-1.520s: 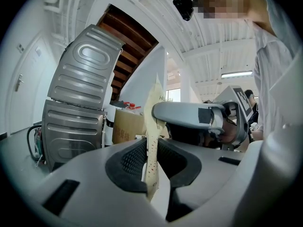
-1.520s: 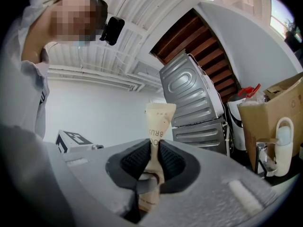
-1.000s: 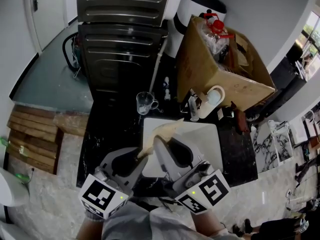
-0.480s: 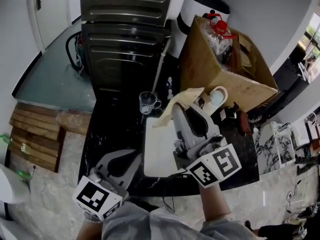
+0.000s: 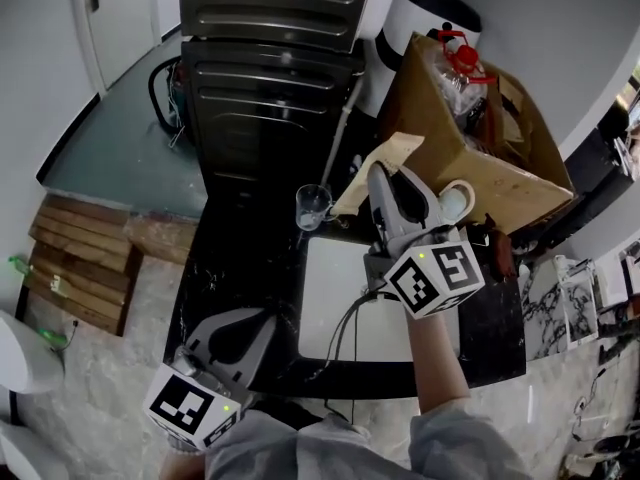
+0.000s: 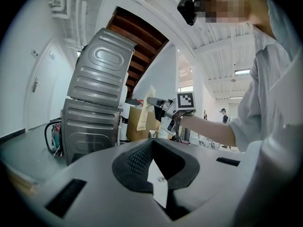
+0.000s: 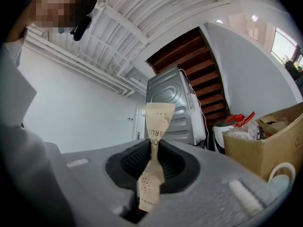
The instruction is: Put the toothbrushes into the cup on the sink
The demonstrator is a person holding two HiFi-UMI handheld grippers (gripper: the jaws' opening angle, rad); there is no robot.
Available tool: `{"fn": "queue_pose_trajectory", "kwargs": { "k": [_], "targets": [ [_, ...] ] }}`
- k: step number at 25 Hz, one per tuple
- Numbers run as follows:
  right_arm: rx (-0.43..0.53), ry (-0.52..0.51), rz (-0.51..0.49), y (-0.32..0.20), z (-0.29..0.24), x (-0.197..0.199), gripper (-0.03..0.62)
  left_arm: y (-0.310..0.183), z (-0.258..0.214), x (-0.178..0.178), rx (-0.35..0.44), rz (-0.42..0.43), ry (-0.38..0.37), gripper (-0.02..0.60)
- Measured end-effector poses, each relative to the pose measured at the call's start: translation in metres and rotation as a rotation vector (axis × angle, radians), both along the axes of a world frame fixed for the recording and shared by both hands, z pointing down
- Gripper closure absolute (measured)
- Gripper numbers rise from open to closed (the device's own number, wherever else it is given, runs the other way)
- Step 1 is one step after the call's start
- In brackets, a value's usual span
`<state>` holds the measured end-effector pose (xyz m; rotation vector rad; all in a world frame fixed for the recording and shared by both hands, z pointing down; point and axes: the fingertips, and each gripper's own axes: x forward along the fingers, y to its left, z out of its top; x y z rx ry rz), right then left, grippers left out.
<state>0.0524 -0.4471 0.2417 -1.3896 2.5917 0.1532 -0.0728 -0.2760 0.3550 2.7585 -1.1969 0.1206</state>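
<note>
A toothbrush in a tan paper wrapper (image 5: 372,171) sticks out leftward from my right gripper (image 5: 380,180), which is shut on it above the back edge of the white sink (image 5: 330,298). The wrapper (image 7: 158,119) stands upright between the right gripper (image 7: 154,144) tips in the right gripper view. A clear glass cup (image 5: 313,206) stands on the black counter just left of the wrapper's tip. My left gripper (image 5: 240,330) hangs low at the counter's front left, jaws together, with nothing reaching past its tips (image 6: 149,142). From the left gripper view, the right gripper (image 6: 160,103) and wrapper (image 6: 145,113) show far ahead.
A large cardboard box (image 5: 480,158) full of clutter stands behind the sink at the right, a white mug (image 5: 456,200) against it. A grey washing machine (image 5: 270,78) rises behind the counter (image 5: 230,258). A cable (image 5: 345,333) trails over the sink.
My right gripper has carried the wrapped toothbrush from the sink's front edge to its back, close to the glass cup. The left gripper has dropped toward the front left.
</note>
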Motion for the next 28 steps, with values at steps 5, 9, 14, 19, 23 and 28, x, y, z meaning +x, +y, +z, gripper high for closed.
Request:
{"fn": "queue_pose_trajectory", "kwargs": {
  "k": [5,9,14,19,23,28],
  "targets": [
    [-0.028,-0.011,-0.002,-0.035,0.02,-0.009,0.546,-0.002,0.003,-0.011,-0.011,-0.034,0.008,0.576],
    [-0.052,-0.01,0.0,-0.058,0.041,-0.016,0.546,0.0,0.003,-0.018,-0.007,-0.056,0.011,0.577],
    [-0.098,0.011,0.0,-0.084,0.07,-0.026,0.546,0.0,0.008,-0.026,-0.014,-0.091,0.008,0.577],
    [-0.148,0.039,-0.004,-0.104,0.101,-0.036,0.546,0.0,0.012,-0.037,-0.03,-0.124,0.008,0.577],
    [-0.191,0.08,-0.003,-0.119,0.133,-0.042,0.546,0.0,0.015,-0.045,-0.043,-0.15,0.009,0.577],
    [-0.268,0.115,-0.019,-0.132,0.17,-0.047,0.546,0.0,0.018,-0.049,-0.052,-0.16,0.011,0.577]
  ]
}}
